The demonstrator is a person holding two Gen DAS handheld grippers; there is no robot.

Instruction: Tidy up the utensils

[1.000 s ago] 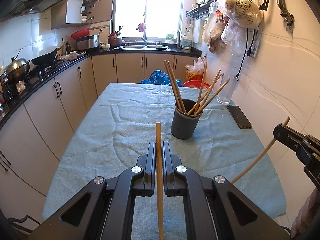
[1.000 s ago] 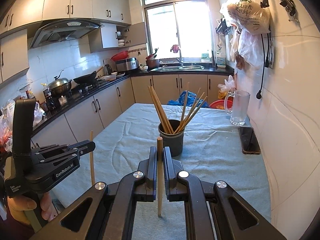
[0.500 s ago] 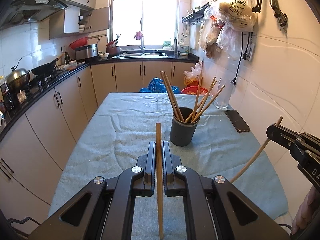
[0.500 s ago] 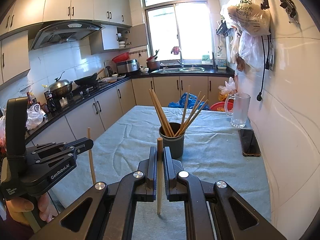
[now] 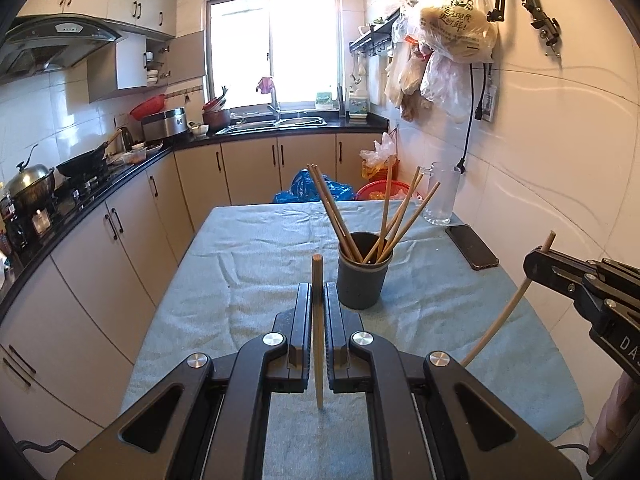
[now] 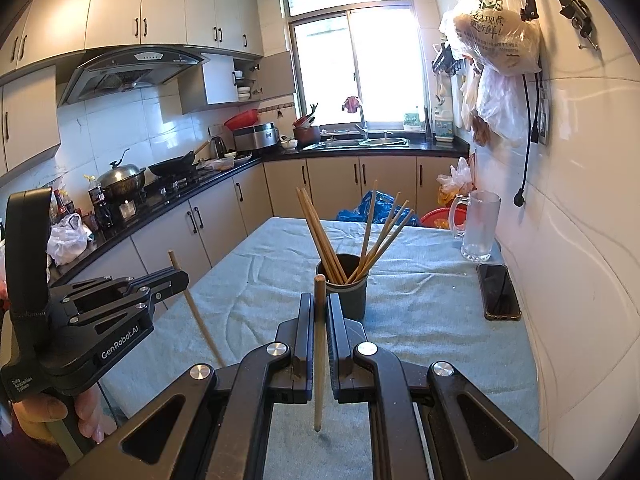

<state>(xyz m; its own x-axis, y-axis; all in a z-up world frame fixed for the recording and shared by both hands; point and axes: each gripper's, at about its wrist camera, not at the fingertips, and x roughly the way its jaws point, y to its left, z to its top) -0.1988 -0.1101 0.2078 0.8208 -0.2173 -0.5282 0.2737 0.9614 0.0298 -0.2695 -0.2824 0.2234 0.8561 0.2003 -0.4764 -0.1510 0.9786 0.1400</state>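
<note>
Now two grippers, left gripper [image 5: 317, 300] and right gripper [image 6: 319, 304] each clamping one chopstick [image 5: 317, 344], seven in cup [image 5: 362, 284]

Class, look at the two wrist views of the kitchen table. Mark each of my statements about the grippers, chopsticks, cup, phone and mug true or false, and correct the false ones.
1. Each gripper is clamped on one chopstick. True: left gripper and right gripper each pinch one.
2. The dark cup is empty. False: several chopsticks stand in it.
3. The phone lies flat on the blue cloth. True.
4. The glass mug lies tipped over. False: it stands upright.
</note>
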